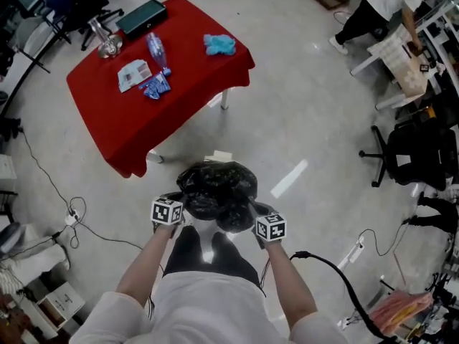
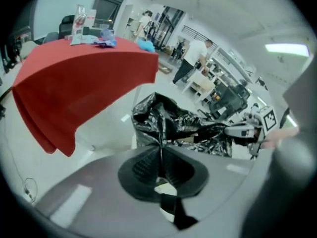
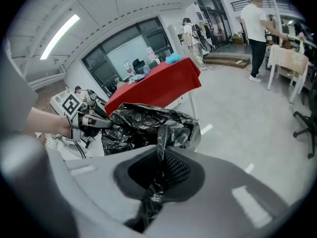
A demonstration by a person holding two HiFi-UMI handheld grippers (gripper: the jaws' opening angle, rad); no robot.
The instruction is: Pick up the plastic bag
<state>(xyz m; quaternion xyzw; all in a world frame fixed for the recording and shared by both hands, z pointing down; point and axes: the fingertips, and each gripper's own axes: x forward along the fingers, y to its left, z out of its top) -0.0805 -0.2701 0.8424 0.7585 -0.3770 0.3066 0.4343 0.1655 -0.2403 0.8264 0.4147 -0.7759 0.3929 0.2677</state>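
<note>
A crumpled black plastic bag [image 1: 217,192] hangs in the air in front of me, held up from both sides. My left gripper [image 1: 179,208] is shut on the bag's left edge; in the left gripper view a thin fold of black film [image 2: 161,143] is pinched between the closed jaws. My right gripper [image 1: 254,212] is shut on the bag's right edge, and a twisted strip of the bag [image 3: 159,167] runs down through its closed jaws. Each gripper view shows the bag's bulk [image 3: 148,125] just beyond the jaws and the other gripper [image 2: 252,128] across it.
A table with a red cloth [image 1: 186,99] stands ahead to the left, bearing a bottle [image 1: 156,49], a blue rag [image 1: 219,44] and small packets. A person [image 1: 380,6] stands by white desks at the far right. Office chairs [image 1: 412,156] and floor cables [image 1: 337,271] lie to the right.
</note>
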